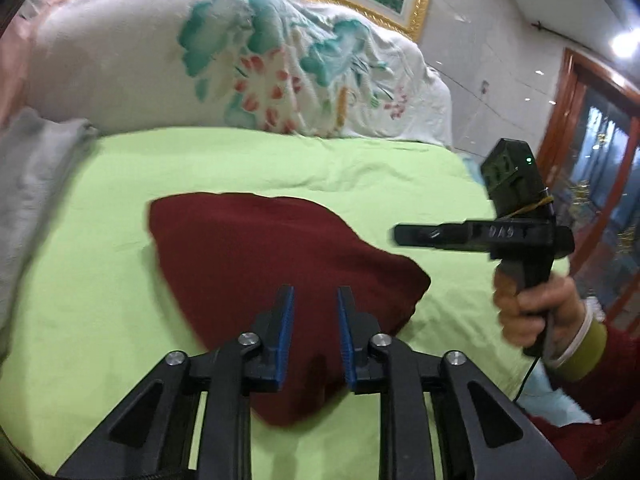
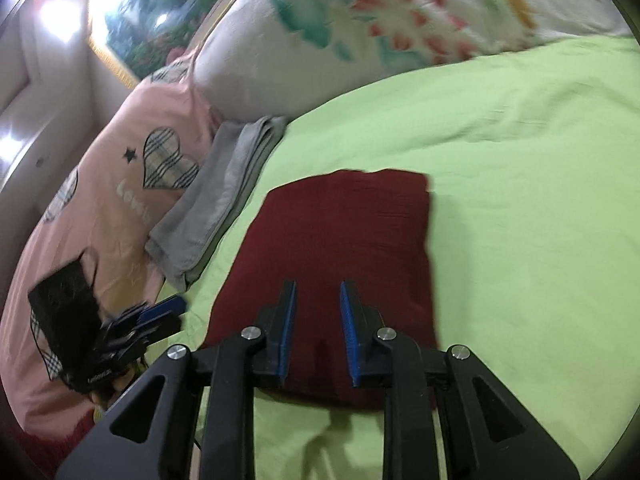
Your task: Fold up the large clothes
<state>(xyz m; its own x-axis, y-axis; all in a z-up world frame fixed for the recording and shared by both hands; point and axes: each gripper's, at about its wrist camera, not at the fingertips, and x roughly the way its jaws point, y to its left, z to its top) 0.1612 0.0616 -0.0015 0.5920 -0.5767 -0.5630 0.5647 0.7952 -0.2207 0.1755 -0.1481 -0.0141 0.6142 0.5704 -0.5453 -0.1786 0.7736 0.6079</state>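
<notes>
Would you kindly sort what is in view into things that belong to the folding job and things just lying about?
Job:
dark red garment, folded on the green sheet
left tool
right tool

Lying about:
grey folded cloth
pink quilt
floral bedding

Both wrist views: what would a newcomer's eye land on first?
The folded dark red cloth garment lying mid-bed on the lime green bedsheet. Behind it, a white quilt printed with teal and red flowers; a folded grey cloth lies left of the garment.
</notes>
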